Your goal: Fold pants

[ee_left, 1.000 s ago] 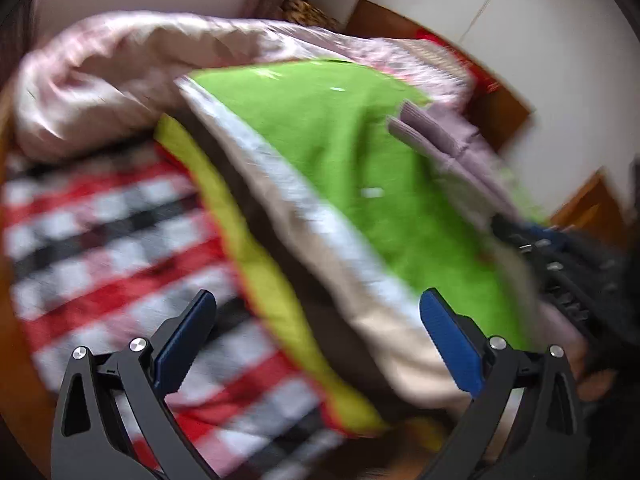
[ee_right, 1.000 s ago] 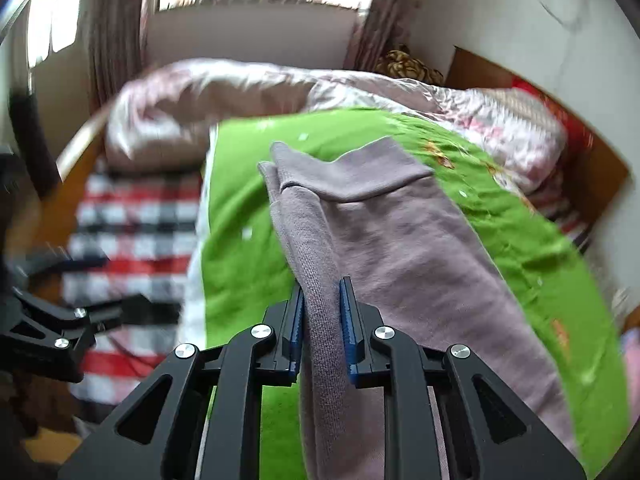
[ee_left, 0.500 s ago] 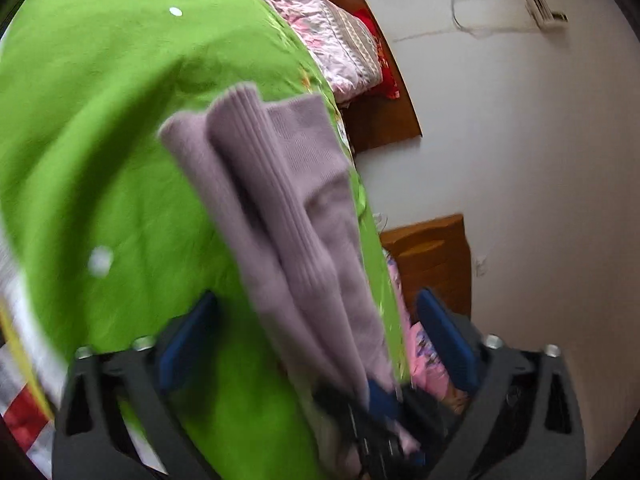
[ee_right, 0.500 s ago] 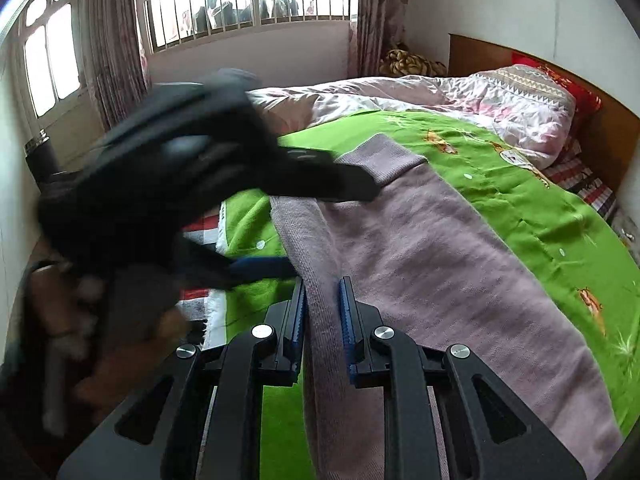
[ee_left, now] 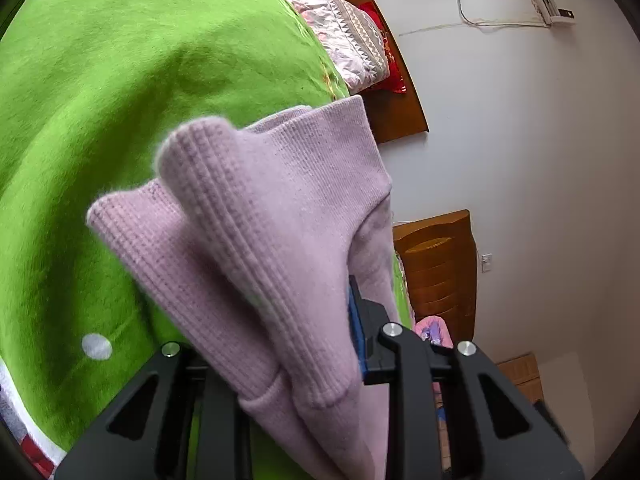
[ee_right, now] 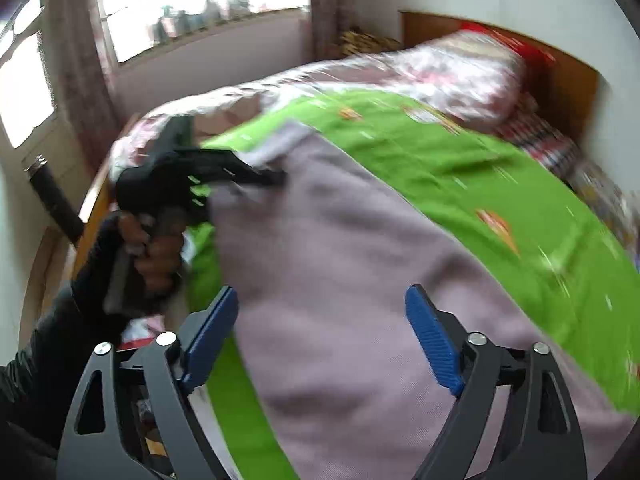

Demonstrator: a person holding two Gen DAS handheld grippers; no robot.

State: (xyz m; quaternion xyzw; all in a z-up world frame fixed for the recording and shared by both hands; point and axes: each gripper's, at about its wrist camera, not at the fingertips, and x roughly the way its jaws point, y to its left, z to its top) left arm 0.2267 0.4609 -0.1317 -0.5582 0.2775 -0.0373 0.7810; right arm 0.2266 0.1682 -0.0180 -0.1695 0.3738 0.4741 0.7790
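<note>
The lilac knit pants [ee_right: 360,280] lie lengthwise on a green blanket [ee_right: 460,168] on the bed. My left gripper [ee_left: 288,364] is shut on a bunched ribbed end of the pants [ee_left: 260,208] and holds it above the blanket [ee_left: 100,100]. In the right wrist view the left gripper [ee_right: 276,178] shows at the pants' far left end, held by a gloved hand. My right gripper [ee_right: 320,340] is open, its blue pads spread over the near part of the pants, holding nothing.
A pink floral quilt [ee_right: 400,68] is heaped at the head of the bed by the wooden headboard [ee_right: 560,64]. A wooden cabinet [ee_left: 440,264] stands against the white wall. A window [ee_right: 192,12] is behind the bed.
My left gripper has swung in from the bed's edge and shut on the pants' end. My right gripper has let go of the pants' edge and opened wide.
</note>
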